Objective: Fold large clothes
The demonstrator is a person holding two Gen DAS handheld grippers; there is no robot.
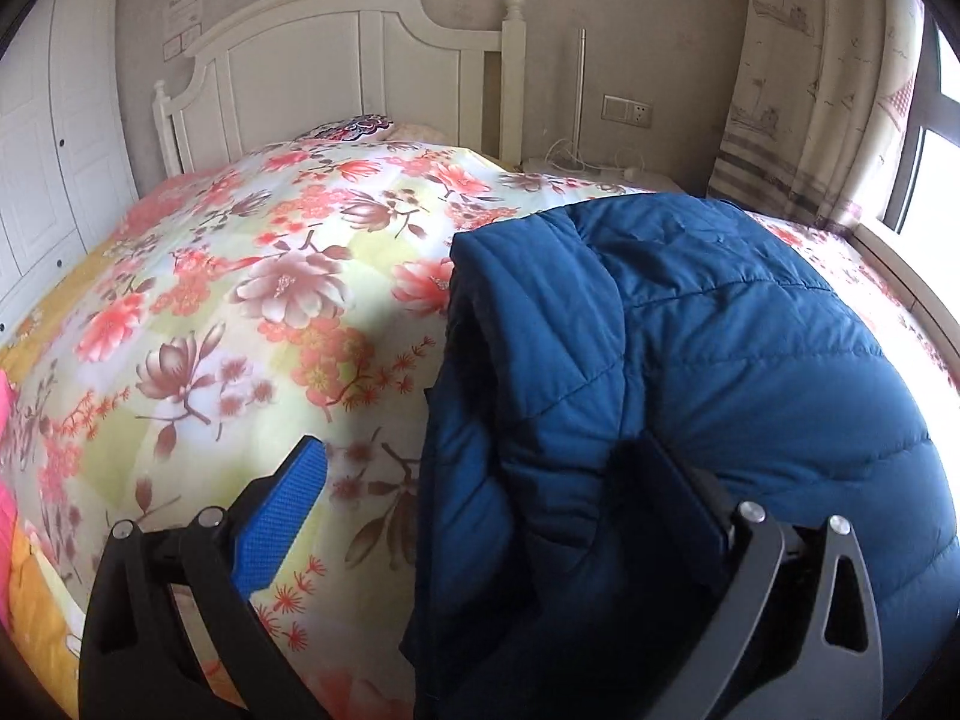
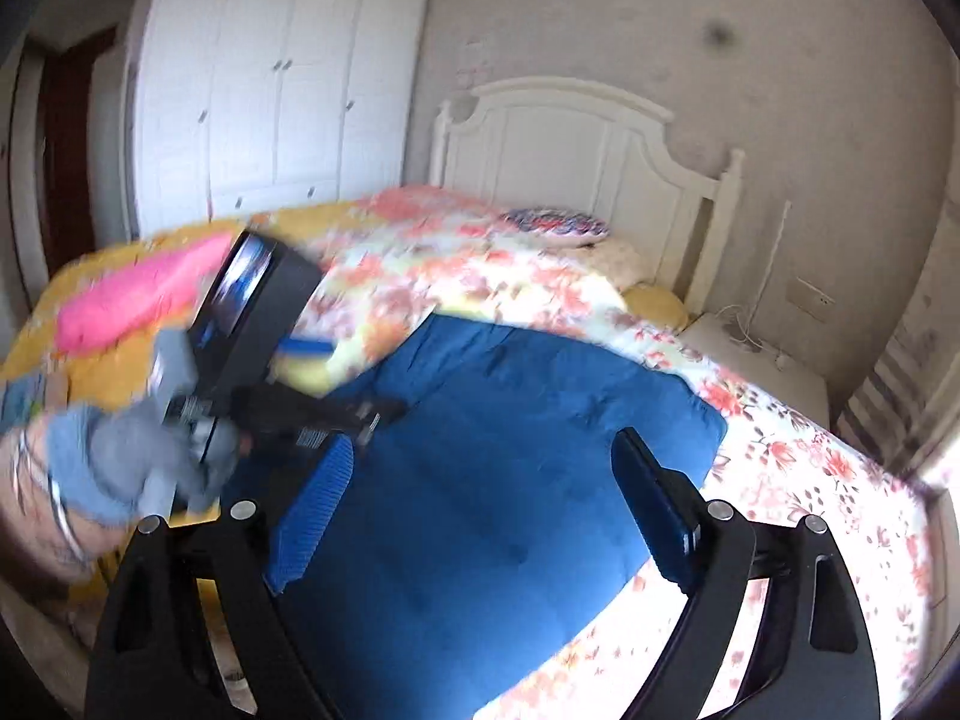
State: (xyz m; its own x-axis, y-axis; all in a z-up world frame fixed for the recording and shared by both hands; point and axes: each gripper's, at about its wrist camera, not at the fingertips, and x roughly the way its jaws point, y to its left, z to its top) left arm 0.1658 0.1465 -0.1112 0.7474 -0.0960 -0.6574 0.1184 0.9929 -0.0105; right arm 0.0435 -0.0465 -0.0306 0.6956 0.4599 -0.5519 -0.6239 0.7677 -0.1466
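A blue quilted down jacket (image 1: 690, 372) lies folded on the floral quilt (image 1: 252, 276) of the bed. My left gripper (image 1: 480, 456) is open; its left finger hangs over the quilt and its right finger rests against the jacket's folds, holding nothing. In the right wrist view the jacket (image 2: 510, 480) lies flat below my right gripper (image 2: 486, 456), which is open and empty above it. The left gripper (image 2: 336, 384) shows there too, blurred, at the jacket's left edge, with the gloved hand (image 2: 120, 468) holding it.
A white headboard (image 1: 336, 60) and a patterned pillow (image 1: 354, 126) are at the far end. A pink garment (image 2: 138, 294) lies on the bed's left side. A white wardrobe (image 2: 270, 90) stands at the left, a nightstand (image 2: 756, 354) and curtain (image 1: 810, 78) at the right.
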